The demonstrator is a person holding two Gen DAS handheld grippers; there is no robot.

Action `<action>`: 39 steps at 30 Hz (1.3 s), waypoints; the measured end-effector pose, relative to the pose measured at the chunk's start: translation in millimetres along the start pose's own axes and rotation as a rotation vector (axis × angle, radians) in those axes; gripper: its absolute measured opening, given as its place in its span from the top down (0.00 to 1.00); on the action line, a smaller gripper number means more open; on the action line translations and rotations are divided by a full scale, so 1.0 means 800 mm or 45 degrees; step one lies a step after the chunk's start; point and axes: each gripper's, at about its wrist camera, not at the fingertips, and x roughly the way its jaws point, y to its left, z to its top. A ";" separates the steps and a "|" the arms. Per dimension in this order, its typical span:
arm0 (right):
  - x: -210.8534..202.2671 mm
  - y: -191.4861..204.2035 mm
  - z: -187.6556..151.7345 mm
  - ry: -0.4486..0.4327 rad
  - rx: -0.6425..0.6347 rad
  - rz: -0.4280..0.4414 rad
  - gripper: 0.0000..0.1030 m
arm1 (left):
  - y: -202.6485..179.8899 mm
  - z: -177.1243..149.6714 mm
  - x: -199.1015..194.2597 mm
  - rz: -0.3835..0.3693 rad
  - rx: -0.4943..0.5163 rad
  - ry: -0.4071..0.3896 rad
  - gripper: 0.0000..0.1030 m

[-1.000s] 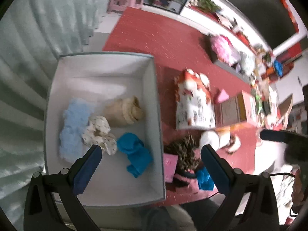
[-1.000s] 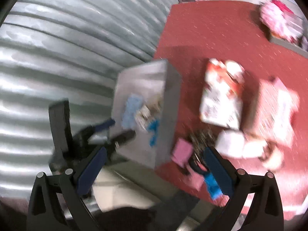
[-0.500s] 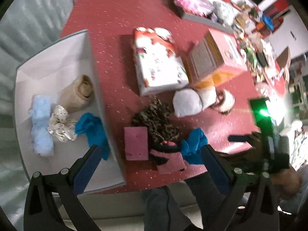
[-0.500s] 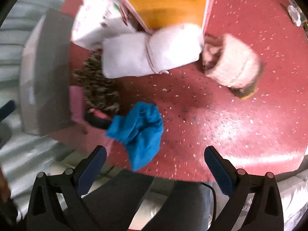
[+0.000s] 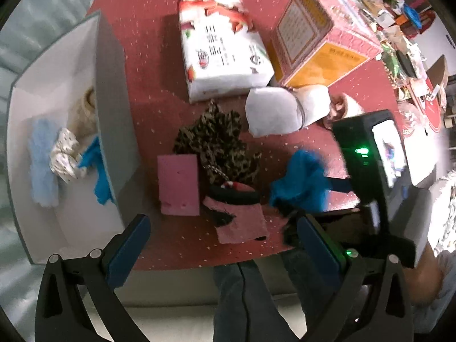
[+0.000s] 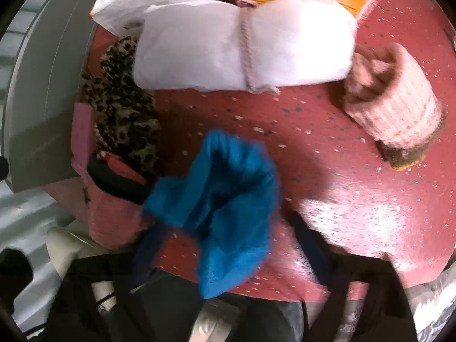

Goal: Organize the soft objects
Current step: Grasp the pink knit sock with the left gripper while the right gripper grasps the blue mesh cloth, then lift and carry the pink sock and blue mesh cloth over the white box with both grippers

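Observation:
A blue cloth [image 6: 228, 199] lies near the front edge of the red table [image 6: 356, 176], between my right gripper's [image 6: 228, 245] blurred, closing fingers; it also shows in the left wrist view [image 5: 302, 179]. My left gripper [image 5: 222, 245] is open and empty above the table's front edge. Before it lie a pink sponge [image 5: 178, 188], a leopard-print cloth [image 5: 219, 145], a pink and black sock [image 5: 239, 213] and a white cloth bundle [image 5: 282, 111]. A white box [image 5: 25, 148] at left holds a light blue cloth [image 5: 42, 165], a dotted scrunchie [image 5: 65, 156], a blue cloth [image 5: 97, 168] and a beige roll [image 5: 85, 108].
A white printed pack [image 5: 222, 45] and a pink and orange carton [image 5: 322, 34] lie behind the soft things. A pink knitted hat [image 6: 393, 108] lies at right. The person's legs [image 5: 250, 299] are below the table edge.
My left gripper swung right from over the box to the table. My right gripper dropped down onto the blue cloth and its fingers moved in around it.

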 end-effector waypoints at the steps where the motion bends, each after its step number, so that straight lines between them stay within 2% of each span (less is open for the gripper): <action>1: -0.004 -0.005 0.000 -0.012 -0.004 -0.010 0.49 | -0.003 0.000 0.005 0.007 -0.003 0.010 0.00; 2: -0.007 -0.012 0.001 -0.014 0.001 -0.008 0.59 | -0.006 0.001 0.008 0.012 -0.002 0.015 0.00; 3: -0.010 -0.022 0.001 -0.009 0.024 0.010 0.61 | -0.010 0.002 0.013 0.018 0.002 0.022 0.00; 7: -0.024 -0.080 -0.002 -0.014 0.158 -0.019 0.61 | -0.026 0.003 0.033 0.047 0.012 0.055 0.00; 10: -0.032 -0.123 -0.008 -0.005 0.245 -0.035 0.61 | -0.030 0.004 0.059 0.081 -0.015 0.117 0.00; 12: -0.036 -0.143 -0.013 0.005 0.283 -0.043 0.61 | -0.032 0.004 0.079 0.108 -0.033 0.159 0.00; 14: -0.039 -0.156 -0.017 0.014 0.297 -0.053 0.60 | -0.035 0.004 0.092 0.146 -0.036 0.160 0.00; 19: -0.038 -0.163 -0.025 0.037 0.273 -0.071 0.60 | -0.034 0.005 0.125 0.178 -0.090 0.177 0.00; 24: -0.038 -0.150 -0.033 0.047 0.233 -0.078 0.60 | -0.039 -0.001 0.143 0.231 -0.056 0.185 0.00; 27: -0.036 -0.145 -0.044 0.035 0.219 -0.072 0.60 | -0.031 -0.002 0.149 0.187 -0.085 0.191 0.00; 29: -0.039 -0.132 -0.042 0.026 0.220 -0.062 0.60 | -0.019 -0.003 0.154 0.125 -0.143 0.224 0.00; 31: -0.045 -0.124 -0.044 0.018 0.221 -0.050 0.60 | -0.014 -0.002 0.157 0.132 -0.137 0.241 0.00; 33: -0.043 -0.126 -0.045 0.012 0.222 -0.037 0.60 | -0.012 0.004 0.163 0.129 -0.113 0.307 0.00; 34: -0.045 -0.124 -0.046 0.010 0.223 -0.030 0.60 | -0.012 0.006 0.164 0.126 -0.108 0.326 0.02; 36: -0.030 -0.133 -0.041 0.003 0.225 -0.020 0.60 | -0.008 0.009 0.157 0.127 -0.131 0.296 0.12; 39: -0.035 -0.136 -0.040 -0.013 0.231 -0.004 0.60 | 0.000 0.010 0.146 0.131 -0.130 0.257 0.34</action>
